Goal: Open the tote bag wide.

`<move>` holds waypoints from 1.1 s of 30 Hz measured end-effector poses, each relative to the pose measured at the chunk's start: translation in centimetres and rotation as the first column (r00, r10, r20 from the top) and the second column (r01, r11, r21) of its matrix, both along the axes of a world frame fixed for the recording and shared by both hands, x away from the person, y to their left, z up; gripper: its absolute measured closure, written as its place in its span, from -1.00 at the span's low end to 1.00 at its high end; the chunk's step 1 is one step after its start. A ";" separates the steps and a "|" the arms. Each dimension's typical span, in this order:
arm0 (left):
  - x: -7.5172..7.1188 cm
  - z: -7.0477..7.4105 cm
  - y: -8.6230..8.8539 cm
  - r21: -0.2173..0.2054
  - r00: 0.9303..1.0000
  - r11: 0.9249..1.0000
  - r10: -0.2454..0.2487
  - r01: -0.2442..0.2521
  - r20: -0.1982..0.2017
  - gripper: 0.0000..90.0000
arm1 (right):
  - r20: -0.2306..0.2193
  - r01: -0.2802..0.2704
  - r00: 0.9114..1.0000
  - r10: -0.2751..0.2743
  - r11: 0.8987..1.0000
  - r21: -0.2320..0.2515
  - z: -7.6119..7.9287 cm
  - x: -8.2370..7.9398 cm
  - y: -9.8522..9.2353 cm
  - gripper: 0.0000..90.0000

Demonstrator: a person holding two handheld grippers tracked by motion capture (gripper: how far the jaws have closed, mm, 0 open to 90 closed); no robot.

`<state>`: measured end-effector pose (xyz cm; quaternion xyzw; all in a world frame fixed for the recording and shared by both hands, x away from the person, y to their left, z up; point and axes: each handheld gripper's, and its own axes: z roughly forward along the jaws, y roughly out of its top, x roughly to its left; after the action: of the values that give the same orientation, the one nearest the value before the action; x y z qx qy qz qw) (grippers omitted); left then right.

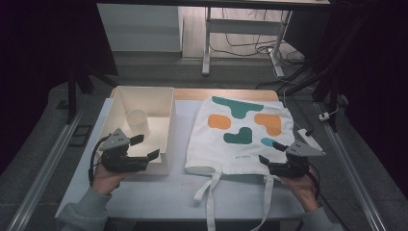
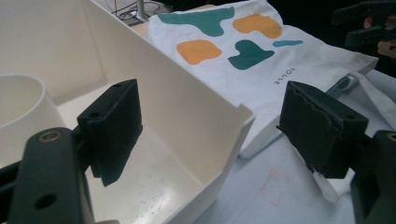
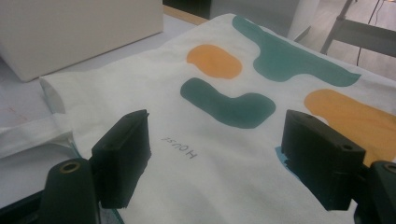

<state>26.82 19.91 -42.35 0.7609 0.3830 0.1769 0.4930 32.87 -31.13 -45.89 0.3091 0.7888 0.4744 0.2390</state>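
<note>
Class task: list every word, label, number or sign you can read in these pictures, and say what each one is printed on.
"HOUSE": small dark letters on the white tote bag, near its open end below the teal and orange shapes; clearest in the right gripper view, where it reads upside down.
The cream bin and the cup inside it bear no print.

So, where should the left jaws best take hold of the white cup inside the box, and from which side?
Probably at the rim of the cup, from above. It stands upright with its mouth open in the box, whose tall walls block a level approach. One jaw could go inside the mouth and one outside, pinching the thin wall. The left gripper is open at the near end of the box.
</note>
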 end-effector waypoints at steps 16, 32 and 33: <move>0.6 1.1 -3.5 0.048 0.995 0.994 -0.096 0.095 0.015 -0.51 | -0.009 -0.005 1.000 0.005 1.000 -0.004 -0.2 0.1 0.3 -0.47; 1.9 0.6 -8.2 0.086 0.979 0.975 -0.201 0.203 -0.032 -0.49 | -0.020 -0.007 1.000 0.006 1.000 -0.009 -0.4 0.1 0.3 -0.47; 1.9 0.3 -8.8 0.096 0.977 0.972 -0.210 0.213 -0.037 -0.49 | -0.021 -0.007 1.000 0.007 1.000 -0.009 -0.5 0.1 0.4 -0.47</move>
<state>28.74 11.14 -42.01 0.8232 0.2969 0.1323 0.4654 32.98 -30.77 -46.35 0.3101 0.7945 0.4685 0.2305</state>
